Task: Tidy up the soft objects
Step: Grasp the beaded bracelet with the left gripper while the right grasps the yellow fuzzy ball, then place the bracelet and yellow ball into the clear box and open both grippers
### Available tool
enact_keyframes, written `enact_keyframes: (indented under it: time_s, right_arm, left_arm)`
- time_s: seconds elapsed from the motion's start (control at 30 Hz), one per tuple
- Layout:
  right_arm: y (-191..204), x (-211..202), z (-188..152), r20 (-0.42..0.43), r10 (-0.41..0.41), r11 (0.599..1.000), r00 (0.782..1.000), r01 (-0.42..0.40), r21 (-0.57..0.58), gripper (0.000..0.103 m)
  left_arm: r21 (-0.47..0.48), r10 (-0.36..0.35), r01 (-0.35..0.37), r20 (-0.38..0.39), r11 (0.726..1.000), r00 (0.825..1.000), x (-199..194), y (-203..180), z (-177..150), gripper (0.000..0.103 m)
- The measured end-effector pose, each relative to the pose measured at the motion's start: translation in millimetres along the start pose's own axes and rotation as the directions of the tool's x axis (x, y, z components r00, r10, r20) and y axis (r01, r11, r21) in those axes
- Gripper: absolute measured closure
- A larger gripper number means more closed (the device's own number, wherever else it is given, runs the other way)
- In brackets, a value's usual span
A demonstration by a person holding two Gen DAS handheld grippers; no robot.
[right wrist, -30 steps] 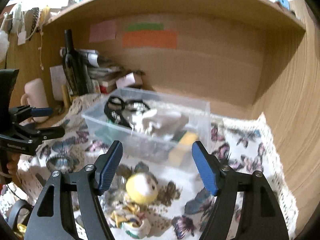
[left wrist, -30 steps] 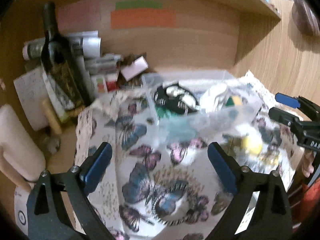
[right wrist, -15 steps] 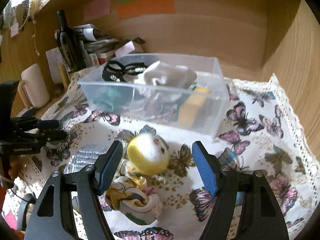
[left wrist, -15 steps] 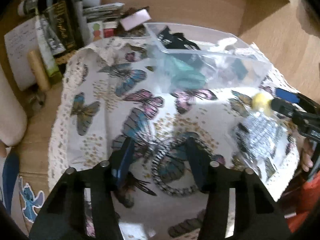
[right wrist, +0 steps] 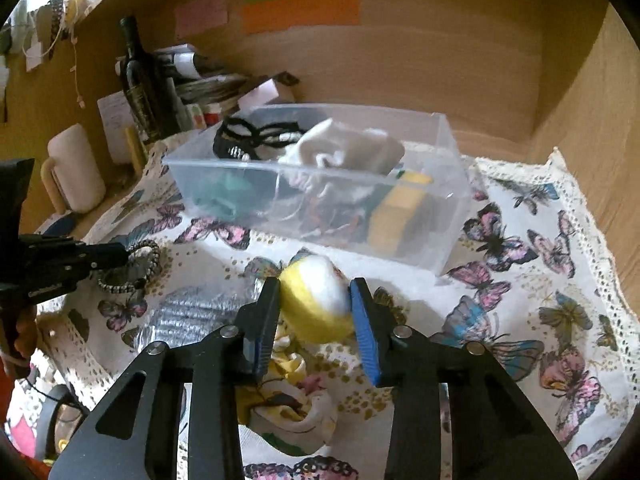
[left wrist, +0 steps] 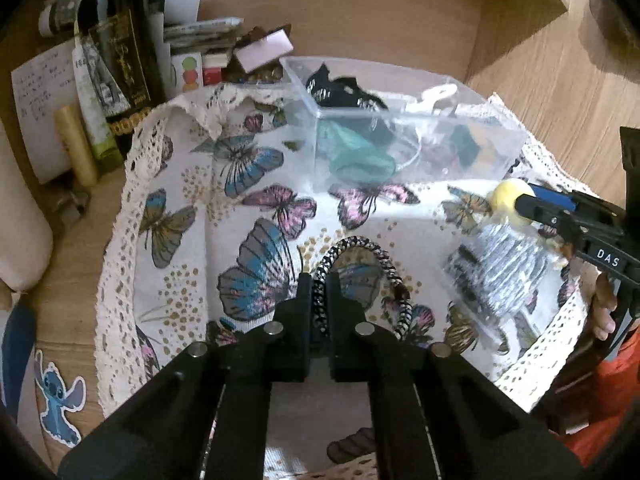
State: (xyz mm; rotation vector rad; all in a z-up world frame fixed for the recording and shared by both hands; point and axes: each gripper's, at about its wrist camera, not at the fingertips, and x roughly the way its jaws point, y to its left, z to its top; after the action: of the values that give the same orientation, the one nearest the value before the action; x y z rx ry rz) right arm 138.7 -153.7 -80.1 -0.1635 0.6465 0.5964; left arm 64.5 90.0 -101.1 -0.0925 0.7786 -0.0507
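My left gripper [left wrist: 319, 294] is shut on a black-and-white braided hair band [left wrist: 362, 254] lying on the butterfly cloth [left wrist: 248, 200]; it also shows in the right wrist view [right wrist: 120, 258]. My right gripper [right wrist: 316, 300] is shut on a yellow-and-white soft ball [right wrist: 316, 304], also seen in the left wrist view [left wrist: 506, 198]. A clear plastic box [right wrist: 320, 184] behind holds several soft items: black band, white cloth, teal cloth, yellow sponge. A silver crinkled pouch [right wrist: 192, 312] and a yellow patterned cloth [right wrist: 292, 404] lie near the ball.
A dark wine bottle [left wrist: 116, 52], papers and small boxes [left wrist: 208, 44] stand at the back left against the wooden wall. A cream mug [right wrist: 74, 168] sits at the left. A wooden side wall [right wrist: 592, 120] rises on the right.
My left gripper came down and closed on the hair band. My right gripper moved forward and closed around the yellow ball.
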Motion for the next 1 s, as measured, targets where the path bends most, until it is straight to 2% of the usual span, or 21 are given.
enact_keyframes:
  time_s: [0.23,0.53,0.63,0.77,1.0]
  right_arm:
    - [-6,-18,11,0.064,-0.023,1.000,0.998,0.023,0.003,0.071]
    - [-15,-37,33,0.170,-0.045,0.999,0.984,0.041,0.028,0.071]
    - [-16,-42,43,0.208,-0.048,0.999,0.977,0.042,0.031,0.071]
    - [-18,-44,56,0.243,-0.052,0.999,0.969,0.046,0.029,0.071]
    - [-25,-28,78,0.243,-0.044,0.999,0.969,0.035,0.041,0.071]
  left_arm:
    - [0.010,-0.007,0.006,0.103,1.000,0.995,-20,-5,27,0.098]
    - [0.016,0.009,-0.013,0.237,1.000,0.972,-37,-17,68,0.098]
    - [0.004,-0.012,0.012,0.250,1.000,0.968,-37,-17,82,0.098]
    - [0.003,0.001,-0.002,0.281,1.000,0.960,-35,-22,103,0.098]
    - [0.015,0.014,-0.019,0.287,1.000,0.958,-15,-33,129,0.098]
